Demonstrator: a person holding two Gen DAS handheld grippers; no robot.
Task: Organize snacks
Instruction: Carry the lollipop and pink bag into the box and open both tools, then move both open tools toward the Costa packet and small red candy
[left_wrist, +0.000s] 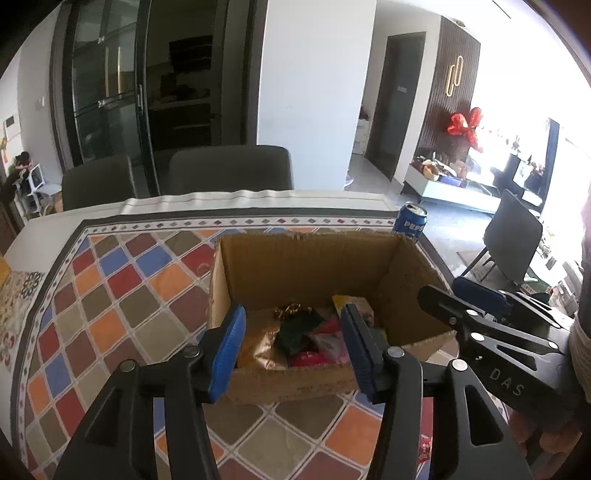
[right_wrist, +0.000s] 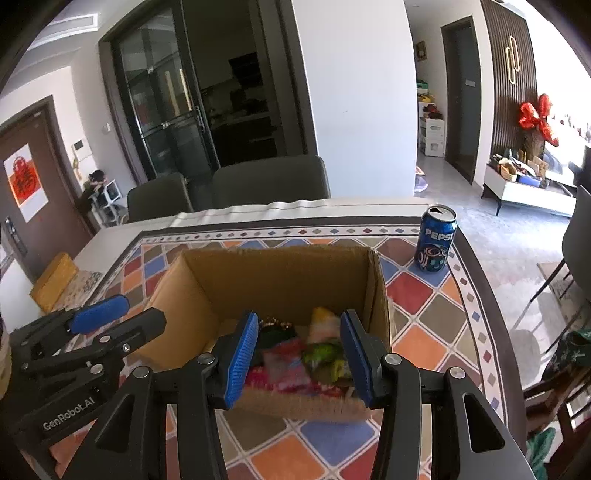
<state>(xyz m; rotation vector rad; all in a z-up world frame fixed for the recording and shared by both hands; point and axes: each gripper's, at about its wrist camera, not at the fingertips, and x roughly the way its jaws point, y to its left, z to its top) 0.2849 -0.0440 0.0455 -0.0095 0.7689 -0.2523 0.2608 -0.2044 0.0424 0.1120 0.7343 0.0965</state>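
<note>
An open cardboard box (left_wrist: 295, 266) stands on the patterned tablecloth and also shows in the right wrist view (right_wrist: 280, 277). Several snack packets (left_wrist: 310, 339) lie in its bottom: gold, green, red and pink wrappers (right_wrist: 295, 354). My left gripper (left_wrist: 291, 350) is open and empty, held just above the box's near edge. My right gripper (right_wrist: 299, 358) is open and empty, also above the near edge. Each gripper shows in the other's view, the right one (left_wrist: 480, 306) at the box's right side, the left one (right_wrist: 110, 317) at its left.
A blue Pepsi can (right_wrist: 436, 240) stands upright at the table's far right corner, and shows in the left wrist view (left_wrist: 410, 220). Two grey chairs (right_wrist: 269, 181) stand behind the table. A yellow packet (right_wrist: 55, 280) lies at the table's left edge.
</note>
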